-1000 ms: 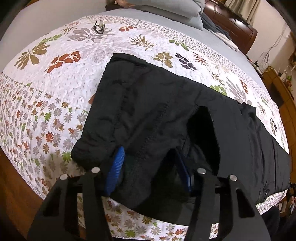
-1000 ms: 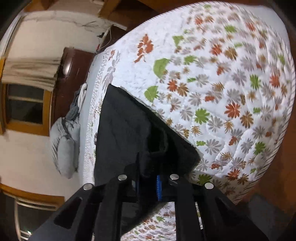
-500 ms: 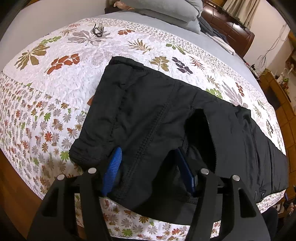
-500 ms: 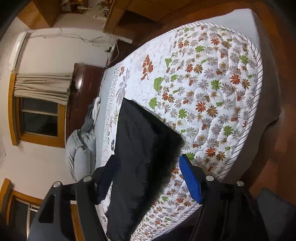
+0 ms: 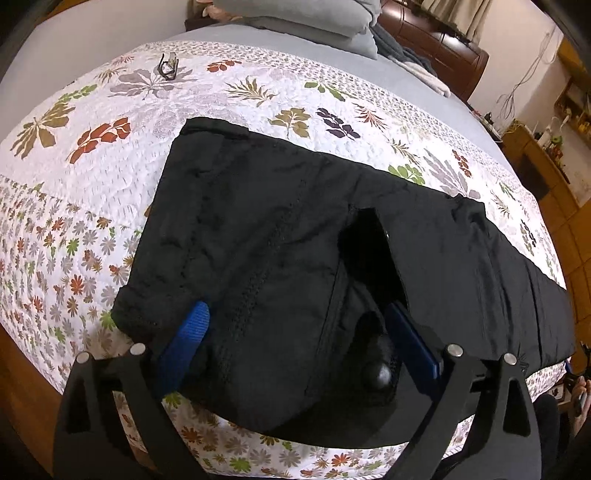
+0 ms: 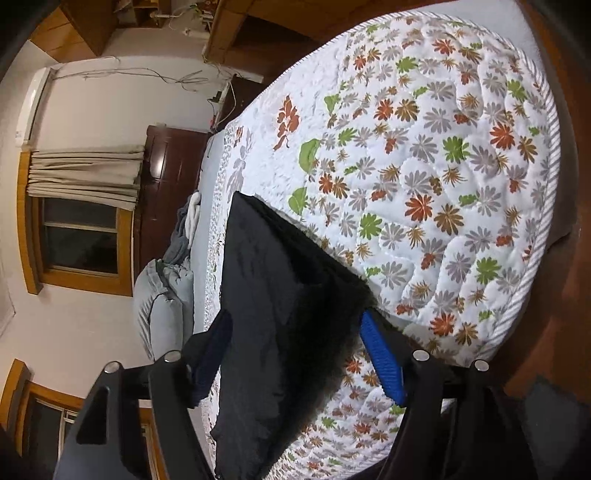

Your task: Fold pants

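Note:
Black pants [image 5: 295, 229] lie lengthwise along the near edge of a floral quilt [image 5: 92, 177], waist end close to me and legs running off to the right. My left gripper [image 5: 299, 332] hovers over the waist end; its jaws are opening, and the blue pads [image 5: 188, 332] stand wide at either side of the fabric without pressing it. In the right wrist view the leg end of the pants [image 6: 280, 295] rests on the quilt [image 6: 443, 184]. My right gripper [image 6: 295, 354] is open there, its blue pad [image 6: 380, 362] clear of the cloth lying between the fingers.
A pair of glasses [image 5: 168, 66] lies on the far quilt. Grey pillows [image 5: 295, 18] and a dark wooden headboard [image 5: 436, 48] are beyond. The bed edge drops to a wooden floor [image 6: 554, 314]. A curtained window [image 6: 81, 221] is on the wall.
Both grippers' jaws have spread wide. The right one let go of the bunched leg end, which now lies on the quilt. The waist fabric has settled flatter between the left pads.

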Motion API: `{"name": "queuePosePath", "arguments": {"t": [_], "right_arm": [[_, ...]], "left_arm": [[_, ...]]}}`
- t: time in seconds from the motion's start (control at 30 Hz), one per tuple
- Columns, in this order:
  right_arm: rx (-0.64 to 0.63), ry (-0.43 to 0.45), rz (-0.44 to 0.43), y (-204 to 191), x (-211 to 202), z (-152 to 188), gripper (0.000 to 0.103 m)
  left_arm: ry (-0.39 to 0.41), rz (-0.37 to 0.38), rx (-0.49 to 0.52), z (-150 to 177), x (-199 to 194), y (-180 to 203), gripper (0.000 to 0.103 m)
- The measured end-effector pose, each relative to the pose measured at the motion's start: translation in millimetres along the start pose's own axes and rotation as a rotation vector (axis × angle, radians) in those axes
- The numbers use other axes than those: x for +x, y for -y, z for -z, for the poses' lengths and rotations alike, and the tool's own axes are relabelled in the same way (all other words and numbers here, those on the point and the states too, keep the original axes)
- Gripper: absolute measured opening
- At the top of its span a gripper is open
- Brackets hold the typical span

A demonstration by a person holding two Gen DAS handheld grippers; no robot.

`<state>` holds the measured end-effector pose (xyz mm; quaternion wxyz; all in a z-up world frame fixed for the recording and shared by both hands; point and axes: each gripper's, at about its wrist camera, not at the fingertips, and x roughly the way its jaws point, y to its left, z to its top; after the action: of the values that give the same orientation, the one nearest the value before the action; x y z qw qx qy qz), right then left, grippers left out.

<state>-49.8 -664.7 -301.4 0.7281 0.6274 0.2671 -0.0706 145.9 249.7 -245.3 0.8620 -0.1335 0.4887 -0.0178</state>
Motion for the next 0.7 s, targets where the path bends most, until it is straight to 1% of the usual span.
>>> {"name": "queuePosePath", "arguments": {"t": [0.1,0.2,0.23,0.33,0.43,0.47,0.5,0.6,0.67,0.7], "right_arm": [[0.004,0.004,-0.007,4,5,-3,0.075],[0.000,0.008,-0.019,4,12,-6,0.080],[-0.002,0.010,-0.026,4,12,-7,0.080],[-0.023,0.021,-0.082,-4,10,-6,0.080],[-0.021,0.013,-0.061,1,15,-7,0.078],[-0.012,0.012,-0.063,3,17,-7,0.077],[-0.010,0.014,-0.068,5,18,-8,0.078],[-0.030,0.007,-0.091,-2,23,-7,0.078],[-0.054,0.008,-0.095,-6,26,-9,0.076],[-0.050,0.009,-0.092,-4,28,-10,0.073]], "left_arm": [[-0.003,0.000,0.005,-1,1,1,0.097],[-0.003,0.003,0.007,-1,1,1,0.097],[-0.004,0.003,0.009,-1,1,1,0.097],[-0.007,-0.003,0.016,-1,2,2,0.097],[-0.010,-0.006,0.020,-1,2,3,0.098],[-0.011,-0.006,0.021,-2,2,3,0.098],[-0.010,-0.006,0.021,-2,2,3,0.098],[-0.005,-0.004,0.016,-2,0,3,0.098],[0.001,0.001,0.003,-2,-2,2,0.098],[0.006,0.004,-0.007,-2,-3,1,0.098]]}}
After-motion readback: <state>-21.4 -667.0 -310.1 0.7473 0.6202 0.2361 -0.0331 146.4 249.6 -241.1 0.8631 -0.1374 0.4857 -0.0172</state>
